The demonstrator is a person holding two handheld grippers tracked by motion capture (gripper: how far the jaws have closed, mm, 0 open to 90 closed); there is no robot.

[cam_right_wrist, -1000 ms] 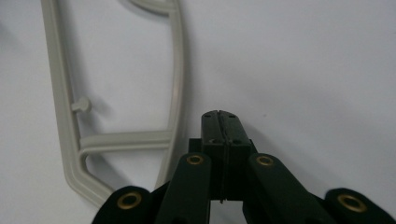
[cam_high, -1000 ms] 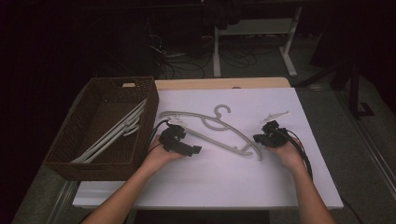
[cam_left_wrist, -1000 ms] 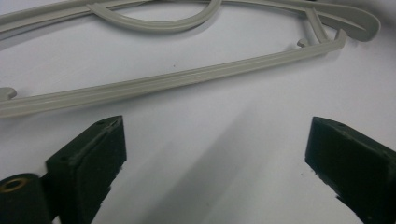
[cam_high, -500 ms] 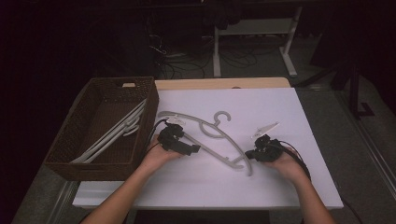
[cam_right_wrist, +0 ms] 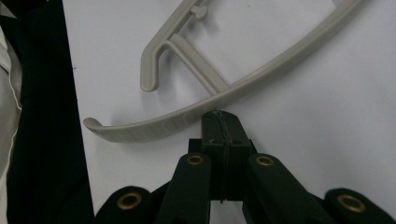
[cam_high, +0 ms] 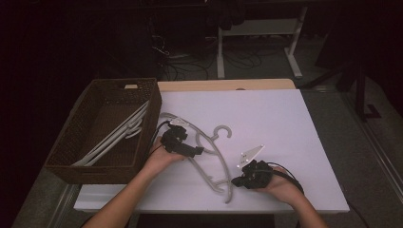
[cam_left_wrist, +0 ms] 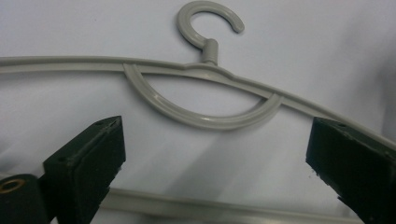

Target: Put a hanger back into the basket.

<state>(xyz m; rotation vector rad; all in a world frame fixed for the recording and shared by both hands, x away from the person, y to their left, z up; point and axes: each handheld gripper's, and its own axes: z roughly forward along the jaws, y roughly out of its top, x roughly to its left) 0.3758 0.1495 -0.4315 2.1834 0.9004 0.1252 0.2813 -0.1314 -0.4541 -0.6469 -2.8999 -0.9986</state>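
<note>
A grey plastic hanger (cam_high: 216,156) lies on the white table top, its hook (cam_high: 223,132) pointing away from the person. My left gripper (cam_high: 197,152) stands open at the hanger's left part. In the left gripper view its jaws are spread wide before the hook (cam_left_wrist: 205,70) and the curved brace, with the hanger's lower bar low between them. My right gripper (cam_high: 235,182) is near the front edge at the hanger's near end. Its jaws are shut together, and their tip (cam_right_wrist: 220,119) touches the edge of the hanger's arm (cam_right_wrist: 261,77).
A brown wicker basket (cam_high: 152,123) stands at the table's left with pale hangers (cam_high: 119,135) lying in it. The table's front edge (cam_right_wrist: 42,116) runs close beside the hanger's end. Behind the table are dark floor, cables and a white desk frame (cam_high: 294,52).
My right gripper has moved toward the front edge and to the left. The hanger's right end swung with it, so the hanger now lies more end-on. The left gripper stayed put.
</note>
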